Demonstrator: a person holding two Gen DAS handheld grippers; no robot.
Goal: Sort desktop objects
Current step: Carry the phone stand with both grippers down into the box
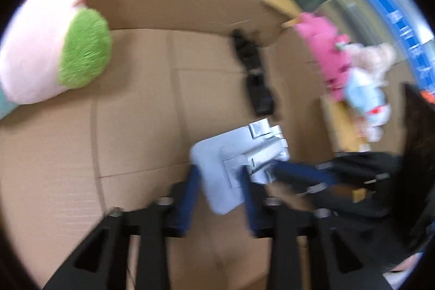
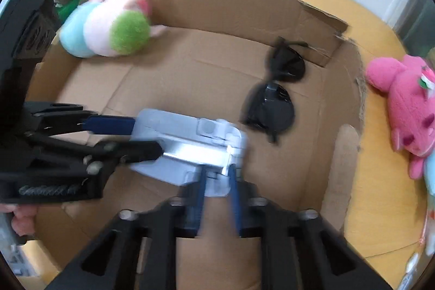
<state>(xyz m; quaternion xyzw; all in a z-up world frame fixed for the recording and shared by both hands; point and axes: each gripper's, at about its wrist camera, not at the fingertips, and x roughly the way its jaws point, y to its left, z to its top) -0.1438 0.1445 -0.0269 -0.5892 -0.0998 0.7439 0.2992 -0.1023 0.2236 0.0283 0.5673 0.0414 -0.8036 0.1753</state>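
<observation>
Grey stapler (image 2: 187, 146) low over near-middle of cardboard box (image 2: 334, 167) floor. My left gripper (image 1: 220, 181) clamps base end, my right gripper (image 2: 216, 175) clamps hinge end. I judge: lower level, free both together. Sunglasses (image 2: 274, 99) near far-right corner; keep clear.

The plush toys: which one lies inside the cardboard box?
The pale pink plush toy with the green fuzzy patch lies in the brown cardboard box; the bright pink plush toy lies outside on the yellow table.
</observation>
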